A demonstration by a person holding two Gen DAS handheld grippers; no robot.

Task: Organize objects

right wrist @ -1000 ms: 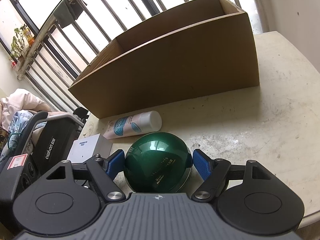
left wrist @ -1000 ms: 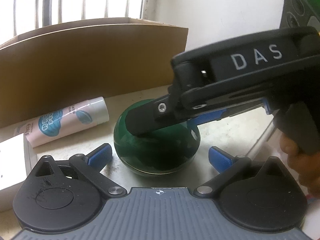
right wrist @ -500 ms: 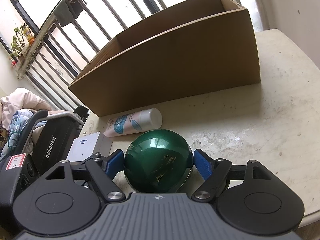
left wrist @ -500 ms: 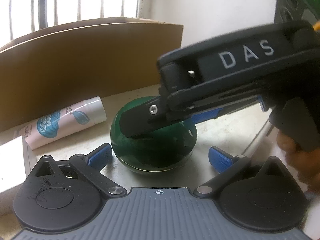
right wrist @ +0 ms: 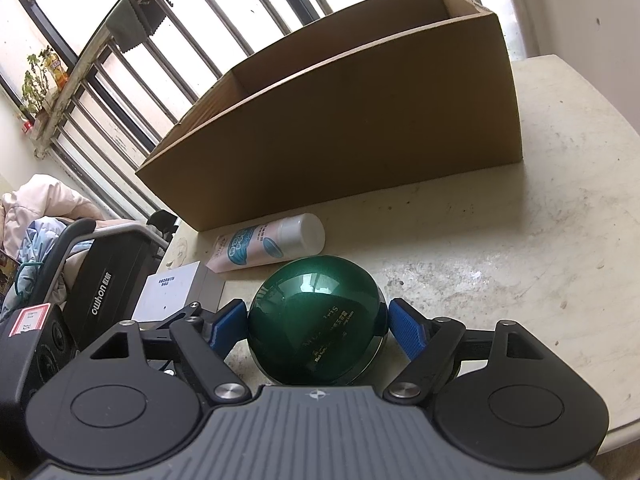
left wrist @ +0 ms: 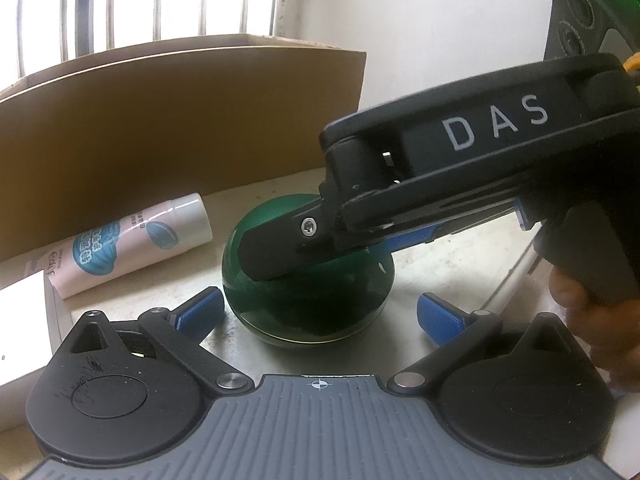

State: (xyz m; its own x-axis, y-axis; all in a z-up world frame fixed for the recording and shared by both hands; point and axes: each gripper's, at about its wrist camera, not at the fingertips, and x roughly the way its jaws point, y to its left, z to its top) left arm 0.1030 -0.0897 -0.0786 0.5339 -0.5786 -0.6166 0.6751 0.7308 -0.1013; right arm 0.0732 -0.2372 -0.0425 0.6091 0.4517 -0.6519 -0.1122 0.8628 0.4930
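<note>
Where it rests on the table (right wrist: 500, 248), the green jar (right wrist: 318, 318) presents a glossy, dark-green domed lid with faint pale lettering on its front face and a thin metallic band near its base. It stands upright, in front of the cardboard box (right wrist: 340, 120) and just beside a white-and-pink tube (right wrist: 268, 242) with a teal label, which lies on its side between jar and box.

In the right wrist view, the jar sits squarely between the blue pads of the right tongs (right wrist: 316, 326). The pads flank the jar at either side of its widest part; the left pad (right wrist: 226, 326) appears at or very near the surface, and the right pad (right wrist: 406, 330) shows a slight gap. The right tongs stand wide and do not clamp the jar.

In the left wrist view, the left tongs (left wrist: 320, 314) are likewise spread apart, with the jar (left wrist: 308, 304) ahead of and between their blue tips; neither tip touches it. The black body of the right tongs, marked "DAS", crosses over the jar from the right, held by a hand (left wrist: 592, 320).

A white carton (right wrist: 170, 296) lies at the left table edge.
</note>
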